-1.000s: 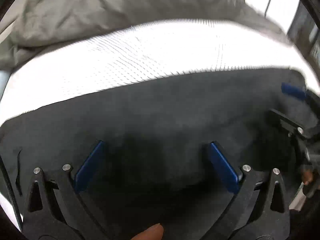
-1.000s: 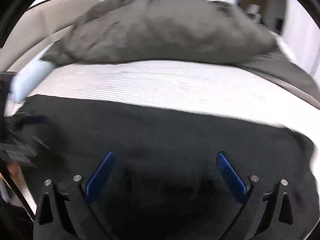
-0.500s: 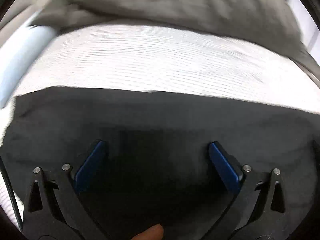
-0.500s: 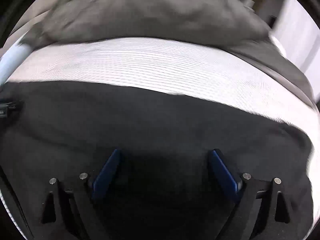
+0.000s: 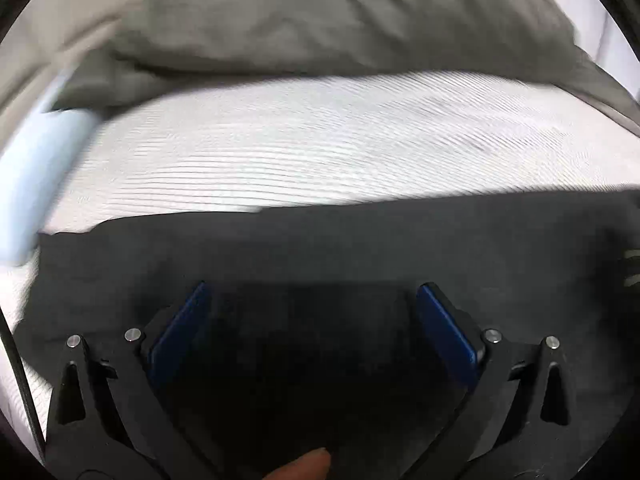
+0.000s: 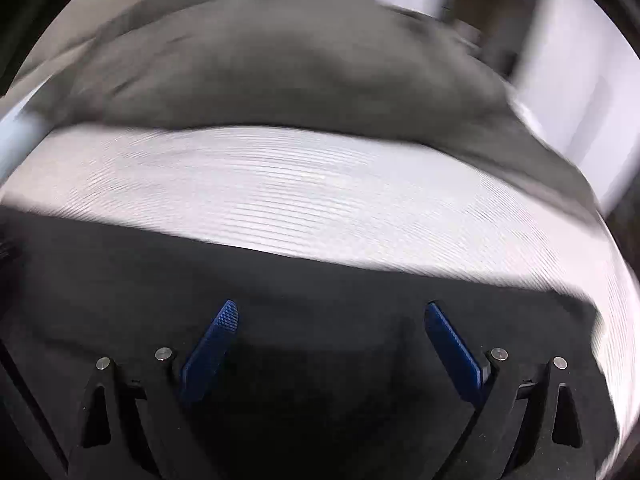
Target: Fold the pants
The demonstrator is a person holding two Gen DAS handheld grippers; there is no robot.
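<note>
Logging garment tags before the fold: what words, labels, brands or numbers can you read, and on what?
None readable in either view.
Pants: plain dark cloth, no label showing.
Sheet: ribbed weave only.
Grey bedding: blurred, no print visible.

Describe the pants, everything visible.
The pants are black, of matte soft-looking cloth, spread flat across the near part of a white ribbed bedsheet. Their far edge runs roughly straight across both views; in the right wrist view it slants down to the right and ends in a rounded corner. No waistband, pockets or legs can be told apart. The surface looks smooth with faint creases. Both the left claw and the right claw are over the cloth, open, gripping nothing.
</note>
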